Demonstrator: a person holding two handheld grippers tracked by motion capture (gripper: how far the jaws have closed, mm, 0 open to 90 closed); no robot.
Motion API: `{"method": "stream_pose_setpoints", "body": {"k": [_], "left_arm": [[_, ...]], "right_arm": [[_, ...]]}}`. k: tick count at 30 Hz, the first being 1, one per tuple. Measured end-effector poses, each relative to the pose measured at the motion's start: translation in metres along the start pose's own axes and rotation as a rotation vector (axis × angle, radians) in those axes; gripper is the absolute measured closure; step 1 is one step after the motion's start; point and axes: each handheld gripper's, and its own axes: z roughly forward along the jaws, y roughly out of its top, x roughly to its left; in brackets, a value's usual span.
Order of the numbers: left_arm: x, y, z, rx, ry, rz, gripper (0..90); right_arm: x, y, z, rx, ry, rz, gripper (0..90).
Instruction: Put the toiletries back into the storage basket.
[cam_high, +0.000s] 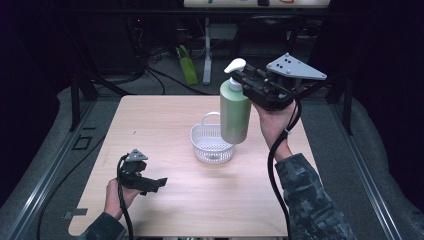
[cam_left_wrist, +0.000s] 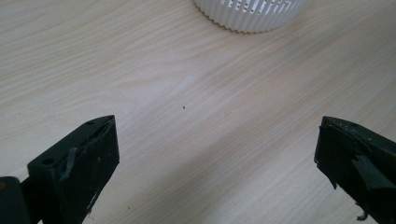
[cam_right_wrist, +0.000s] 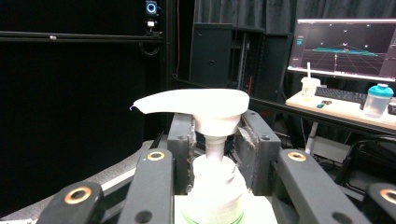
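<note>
Above table (cam_high: 165, 200), right gripper (cam_high: 246, 80) lifts bottle (cam_high: 235, 117).

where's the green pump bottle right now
In the high view the green pump bottle hangs in the air right of centre, held at its neck by the right hand-held gripper, its base just above the white basket.

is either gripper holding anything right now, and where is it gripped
The right gripper holds the green pump bottle by its white neck, just under the pump head. The left gripper is open and holds nothing.

The green bottle (cam_high: 235, 116) with a white pump (cam_right_wrist: 198, 103) hangs upright above the table, seemingly just beside the white basket (cam_high: 211, 143).
</note>
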Motion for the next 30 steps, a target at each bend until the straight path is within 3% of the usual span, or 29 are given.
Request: {"method": "stream_pose_setpoints", "body": {"k": [19, 30], "left_arm": [[0.0, 0.0, 0.0, 0.003, 0.0, -0.002, 0.1], [-0.001, 0.0, 0.0, 0.004, -0.003, 0.001, 0.1]], "right_arm": [[0.006, 0.001, 0.025, 0.017, 0.026, 0.006, 68.0], [0.005, -0.005, 0.039, 0.04, 0.016, 0.016, 68.0]]}}
